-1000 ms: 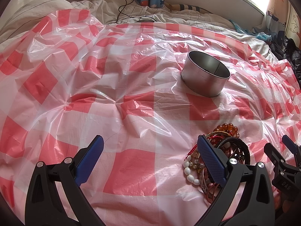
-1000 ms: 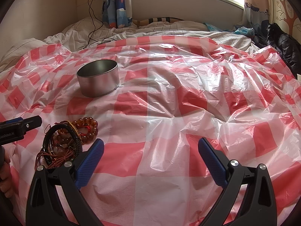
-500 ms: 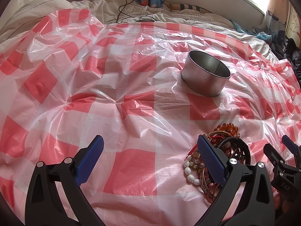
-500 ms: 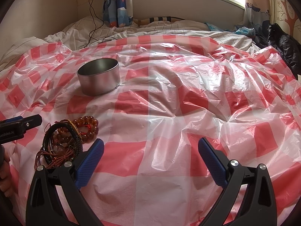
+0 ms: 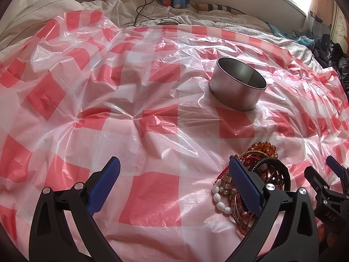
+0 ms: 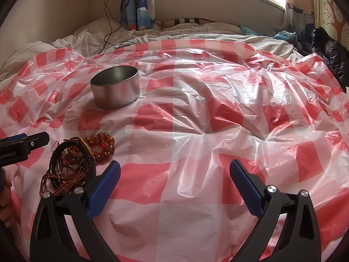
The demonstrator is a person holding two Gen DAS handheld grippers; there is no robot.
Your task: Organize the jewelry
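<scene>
Plastic sheet (image 6: 196, 144), red-and-white check, crumpled, spread over a bed. Steel tin (image 5: 237, 87), round, lidless, upright at 1 o'clock in the left view. Jewelry pile (image 5: 259, 174): amber beads, dark bangles, white beads, red cord, on the sheet at 4 o'clock. Left gripper (image 5: 174, 187), jaws wide, holding nothing, its right finger overlapping the pile. Right gripper (image 6: 174, 187), jaws wide, holding nothing, pile at its 9 o'clock.
</scene>
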